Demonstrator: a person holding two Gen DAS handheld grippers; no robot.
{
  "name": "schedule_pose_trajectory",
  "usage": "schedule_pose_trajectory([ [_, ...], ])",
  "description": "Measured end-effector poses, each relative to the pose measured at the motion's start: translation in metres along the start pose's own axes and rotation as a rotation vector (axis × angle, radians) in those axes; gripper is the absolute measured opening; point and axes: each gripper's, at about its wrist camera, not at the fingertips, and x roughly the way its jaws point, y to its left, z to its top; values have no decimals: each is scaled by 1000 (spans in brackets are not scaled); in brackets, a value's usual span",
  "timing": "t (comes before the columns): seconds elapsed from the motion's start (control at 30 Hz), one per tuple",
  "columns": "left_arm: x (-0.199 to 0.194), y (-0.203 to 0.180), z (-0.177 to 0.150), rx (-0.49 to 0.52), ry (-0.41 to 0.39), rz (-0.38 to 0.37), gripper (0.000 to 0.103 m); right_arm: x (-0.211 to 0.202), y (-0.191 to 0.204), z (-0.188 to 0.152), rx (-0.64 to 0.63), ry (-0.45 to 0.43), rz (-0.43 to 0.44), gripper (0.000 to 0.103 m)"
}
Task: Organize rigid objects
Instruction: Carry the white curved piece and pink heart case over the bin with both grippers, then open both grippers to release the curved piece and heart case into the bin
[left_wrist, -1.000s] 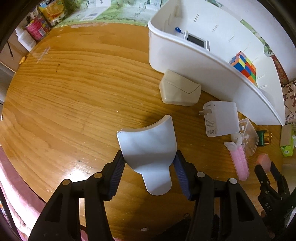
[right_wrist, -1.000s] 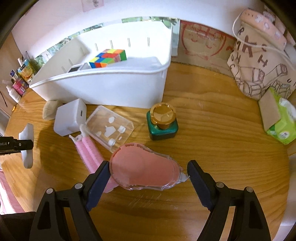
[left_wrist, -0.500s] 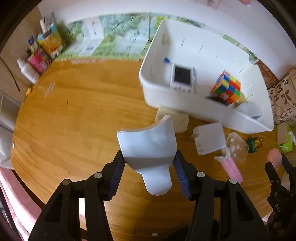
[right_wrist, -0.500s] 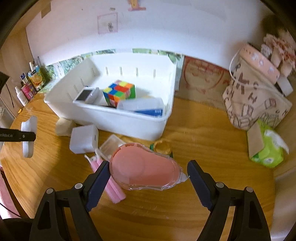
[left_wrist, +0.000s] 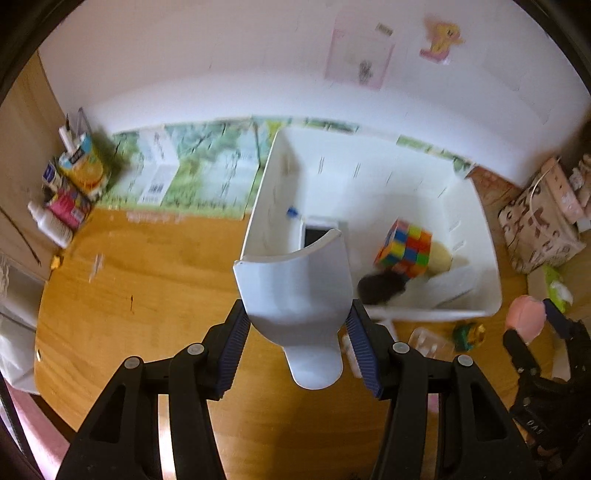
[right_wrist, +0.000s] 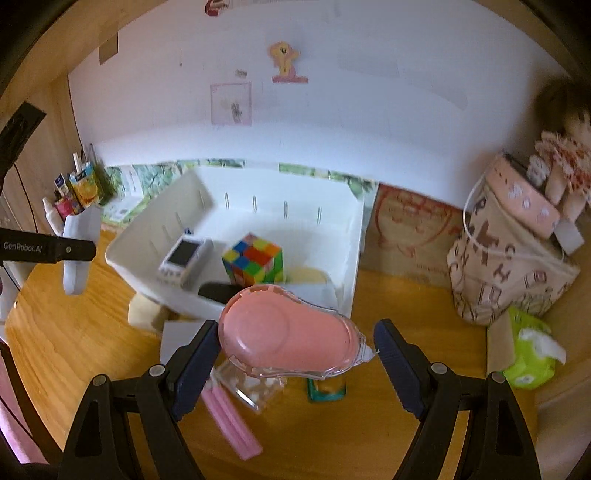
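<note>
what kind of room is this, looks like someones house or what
Probably a home, maybe a child's room or family corner: a cartoon pony sticker on the wall, a wooden table with a white storage bin holding a puzzle cube, and a printed fabric bag beside it.

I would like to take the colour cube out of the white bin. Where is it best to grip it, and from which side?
Grip the cube across two opposite flat side faces, coming down from above, since the bin walls close off its sides. One corner points toward the right wrist camera, so probably turn the fingers to meet the faces flat.
</note>
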Motion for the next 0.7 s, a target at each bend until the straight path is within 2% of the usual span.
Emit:
schedule_pose_trajectory([
  [0.43,-13,-21,38,60,-184,-55,57,18,1,28,1,-74,30,85],
  [0.7,-2,-29,54,75,-308,-93,57,40,0,33,-2,-102,45,85],
])
